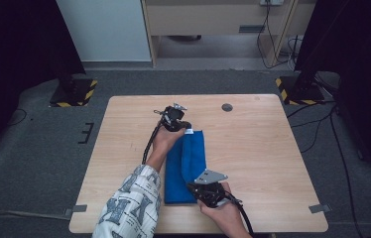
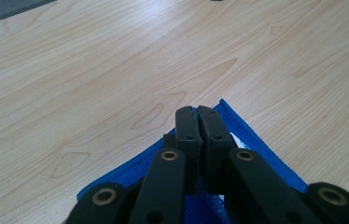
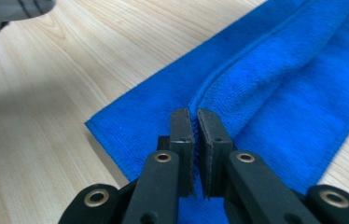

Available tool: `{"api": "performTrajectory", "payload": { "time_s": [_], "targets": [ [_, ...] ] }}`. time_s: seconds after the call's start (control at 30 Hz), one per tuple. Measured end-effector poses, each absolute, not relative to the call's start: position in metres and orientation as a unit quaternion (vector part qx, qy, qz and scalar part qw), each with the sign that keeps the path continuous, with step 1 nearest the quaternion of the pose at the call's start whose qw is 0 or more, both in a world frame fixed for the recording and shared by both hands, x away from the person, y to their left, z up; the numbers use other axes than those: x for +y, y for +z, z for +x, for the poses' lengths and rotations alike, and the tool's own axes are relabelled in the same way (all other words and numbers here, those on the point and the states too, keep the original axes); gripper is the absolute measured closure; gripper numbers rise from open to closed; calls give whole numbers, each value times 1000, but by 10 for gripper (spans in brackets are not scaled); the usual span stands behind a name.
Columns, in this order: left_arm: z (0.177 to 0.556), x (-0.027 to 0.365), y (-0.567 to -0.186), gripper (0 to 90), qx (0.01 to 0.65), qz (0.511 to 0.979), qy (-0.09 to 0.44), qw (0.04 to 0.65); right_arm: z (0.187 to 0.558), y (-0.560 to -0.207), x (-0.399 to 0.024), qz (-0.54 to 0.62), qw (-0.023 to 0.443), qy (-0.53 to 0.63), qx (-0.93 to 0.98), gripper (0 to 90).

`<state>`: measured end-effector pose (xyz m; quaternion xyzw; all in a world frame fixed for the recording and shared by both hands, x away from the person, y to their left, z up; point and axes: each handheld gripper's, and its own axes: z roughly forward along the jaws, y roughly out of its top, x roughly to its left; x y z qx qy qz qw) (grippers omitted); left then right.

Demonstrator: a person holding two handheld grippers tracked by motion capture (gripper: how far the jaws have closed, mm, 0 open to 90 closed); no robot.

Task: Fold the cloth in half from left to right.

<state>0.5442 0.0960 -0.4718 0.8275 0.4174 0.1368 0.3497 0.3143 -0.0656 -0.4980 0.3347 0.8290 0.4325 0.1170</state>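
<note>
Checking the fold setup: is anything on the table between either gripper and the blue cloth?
Nothing visible. The left gripper is closed at the blue cloth's far corner, and the right gripper pinches its raised fold near the front edge.

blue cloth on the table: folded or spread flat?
Folded. The blue microfibre cloth lies as a narrow strip on the wooden table, and the right gripper view shows a hemmed edge layered over cloth beneath.
</note>
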Motion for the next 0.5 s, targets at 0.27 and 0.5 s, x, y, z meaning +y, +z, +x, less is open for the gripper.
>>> {"api": "performTrajectory", "payload": {
  "time_s": [0.27, 0.5],
  "targets": [
    [546, 93, -476, 868, 424, 822, 118, 361, 317, -498, -74, 339, 118, 426, 831, 845],
    [546, 90, -484, 845, 428, 823, 103, 358, 315, -503, -75, 339, 108, 405, 843, 817]
  ]
}}
